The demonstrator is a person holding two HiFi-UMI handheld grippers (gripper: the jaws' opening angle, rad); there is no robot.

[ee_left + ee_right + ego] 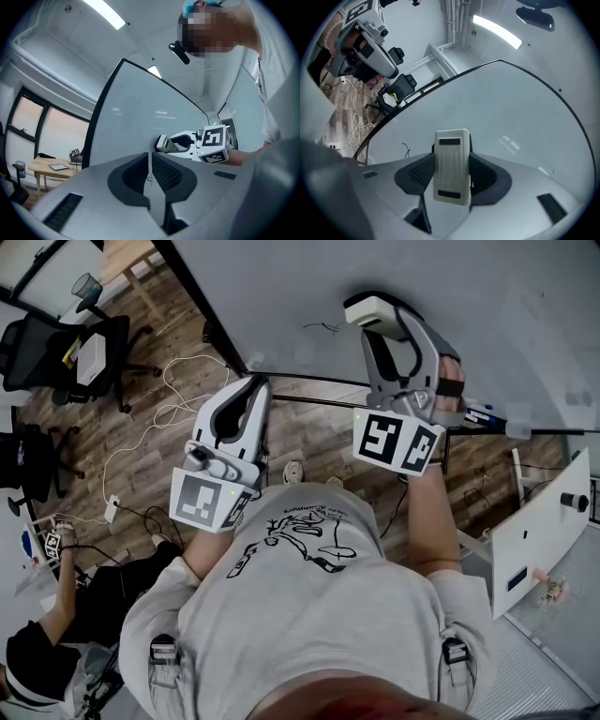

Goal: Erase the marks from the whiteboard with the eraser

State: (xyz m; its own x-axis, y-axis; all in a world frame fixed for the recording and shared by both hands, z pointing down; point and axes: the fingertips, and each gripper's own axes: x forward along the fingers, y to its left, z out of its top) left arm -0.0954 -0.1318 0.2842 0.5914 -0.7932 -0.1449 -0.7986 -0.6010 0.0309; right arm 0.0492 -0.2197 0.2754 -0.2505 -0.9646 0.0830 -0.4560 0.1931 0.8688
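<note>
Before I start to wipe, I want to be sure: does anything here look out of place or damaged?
Nothing looks damaged or spilled. The right gripper grips the eraser. Only a small black scribble stands on the whiteboard, left of the eraser, and a loose white cable winds over the floor.

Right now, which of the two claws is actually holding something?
The right gripper: its jaws clamp the white eraser. The left gripper has its jaws closed together with nothing between them.
</note>
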